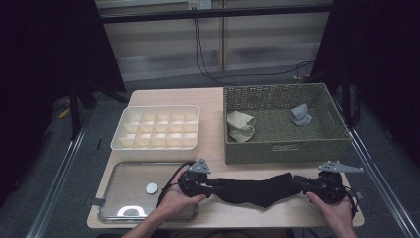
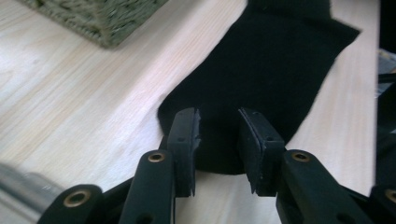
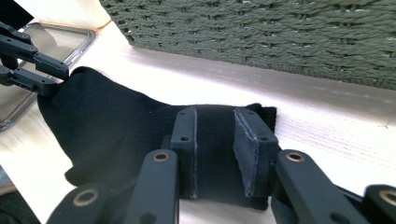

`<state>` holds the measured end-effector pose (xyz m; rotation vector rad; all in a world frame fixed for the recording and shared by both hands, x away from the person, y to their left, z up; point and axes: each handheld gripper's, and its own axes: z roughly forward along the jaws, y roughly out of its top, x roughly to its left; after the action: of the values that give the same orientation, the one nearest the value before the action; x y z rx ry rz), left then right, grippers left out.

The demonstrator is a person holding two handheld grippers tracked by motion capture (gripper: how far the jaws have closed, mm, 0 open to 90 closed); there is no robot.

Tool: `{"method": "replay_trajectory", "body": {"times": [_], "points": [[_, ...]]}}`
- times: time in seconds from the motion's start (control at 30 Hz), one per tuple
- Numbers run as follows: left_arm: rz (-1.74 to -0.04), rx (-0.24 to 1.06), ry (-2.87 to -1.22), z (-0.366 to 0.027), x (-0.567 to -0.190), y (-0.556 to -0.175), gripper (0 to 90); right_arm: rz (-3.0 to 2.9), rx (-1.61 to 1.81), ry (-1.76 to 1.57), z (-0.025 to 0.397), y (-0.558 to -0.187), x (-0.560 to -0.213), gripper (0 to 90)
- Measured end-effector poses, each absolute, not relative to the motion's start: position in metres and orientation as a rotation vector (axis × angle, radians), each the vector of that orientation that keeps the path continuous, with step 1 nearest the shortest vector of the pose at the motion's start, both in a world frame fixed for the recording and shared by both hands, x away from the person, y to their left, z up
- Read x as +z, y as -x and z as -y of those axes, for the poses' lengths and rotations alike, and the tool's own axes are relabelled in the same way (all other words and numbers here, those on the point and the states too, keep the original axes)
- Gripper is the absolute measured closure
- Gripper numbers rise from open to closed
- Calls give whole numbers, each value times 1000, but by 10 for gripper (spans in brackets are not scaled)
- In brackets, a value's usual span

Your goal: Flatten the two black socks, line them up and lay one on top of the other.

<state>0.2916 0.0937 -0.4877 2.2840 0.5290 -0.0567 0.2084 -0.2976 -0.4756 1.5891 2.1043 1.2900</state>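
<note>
- The wooden table (image 1: 213, 99) is pale, with a fine straight grain; its near edge is cut off at the bottom of the high view, beyond both sets of fingers.
- The woven basket (image 1: 285, 146) is rectangular, of coarse olive-green cord, and stands just past the right gripper's fingertips; in the right gripper view its wall runs out of the top of the picture. A small label on its front is too blurred to read. Inside lie a crumpled beige cloth (image 1: 240, 126) and a smaller grey cloth (image 1: 300, 115), both too bunched to name more closely.
- The cream plastic divider tray (image 1: 156, 146) has a grid of small square cells and sits well beyond the left gripper.
- The clear lid (image 1: 129, 196) with rounded corners and a white round knob lies behind the left gripper, partly hidden by the hand.
- The black sock (image 1: 252, 190) is soft, matte knit, stretched flat on the table between the two grippers; its ends are hidden beneath the fingers.
- The left gripper (image 2: 218, 135) has its flat black fingers parted, straddling the rounded end of the sock without pinching it.
- The right gripper (image 3: 215, 140) likewise stands released, fingers apart over the sock's straight-cut end.
</note>
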Motion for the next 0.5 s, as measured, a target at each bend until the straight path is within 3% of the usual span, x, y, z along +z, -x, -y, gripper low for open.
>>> {"method": "replay_trajectory", "body": {"times": [0.33, 0.5], "points": [[-553, -7, -2304, -98, -492, -298, 716, -2187, 1164, -1601, 289, -219, -490, 694], [-556, -25, -2279, -103, -489, -301, 862, -2148, 1161, -1597, 290, -215, -489, 686]]}}
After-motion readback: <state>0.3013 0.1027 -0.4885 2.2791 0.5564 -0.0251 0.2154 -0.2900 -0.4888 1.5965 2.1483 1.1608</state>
